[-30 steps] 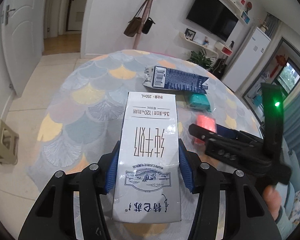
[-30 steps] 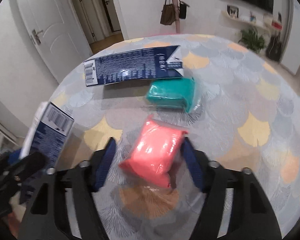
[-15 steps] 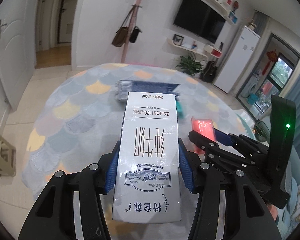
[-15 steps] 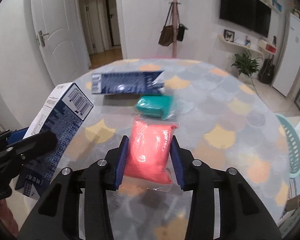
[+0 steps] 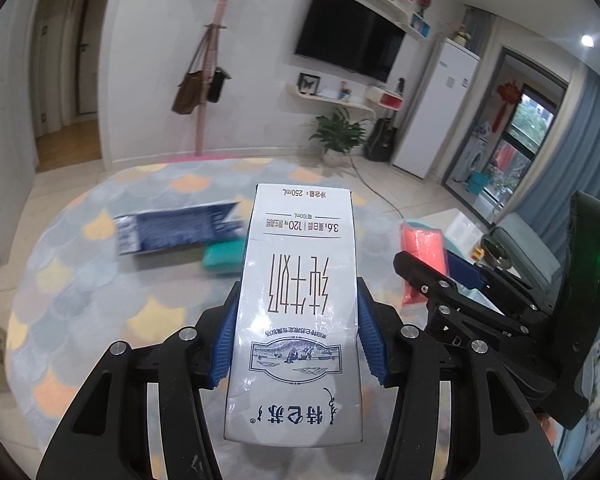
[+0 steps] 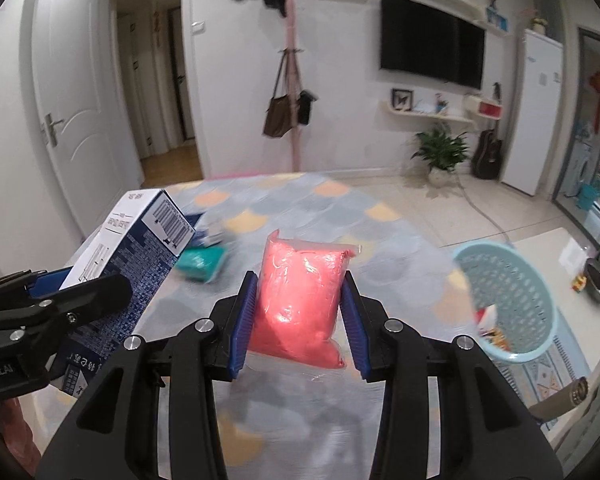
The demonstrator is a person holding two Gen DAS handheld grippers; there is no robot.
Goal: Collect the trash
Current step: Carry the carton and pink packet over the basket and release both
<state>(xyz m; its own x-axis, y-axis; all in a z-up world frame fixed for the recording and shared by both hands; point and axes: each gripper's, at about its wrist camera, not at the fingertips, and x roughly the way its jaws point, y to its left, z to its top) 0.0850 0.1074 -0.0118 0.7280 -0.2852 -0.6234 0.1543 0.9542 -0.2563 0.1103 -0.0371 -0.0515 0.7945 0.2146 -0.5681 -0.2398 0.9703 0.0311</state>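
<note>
My left gripper (image 5: 296, 332) is shut on a white milk carton (image 5: 300, 304) and holds it above the round table (image 5: 100, 292). My right gripper (image 6: 298, 320) is shut on a red plastic packet (image 6: 300, 300), also lifted off the table. The packet shows in the left wrist view (image 5: 422, 256) and the carton in the right wrist view (image 6: 132, 260). A flattened dark blue carton (image 5: 172, 232) and a teal packet (image 5: 222, 256) lie on the table.
A light blue perforated basket (image 6: 508, 300) stands to the right of the table, below its level, with some scraps inside. A low white table (image 6: 560, 256) is behind it. A coat stand (image 6: 290, 120) with bags is beyond the table.
Both grippers have risen and tilted up with their loads. The right gripper closed on the red packet and lifted it off the table. The basket has come into the right wrist view.
</note>
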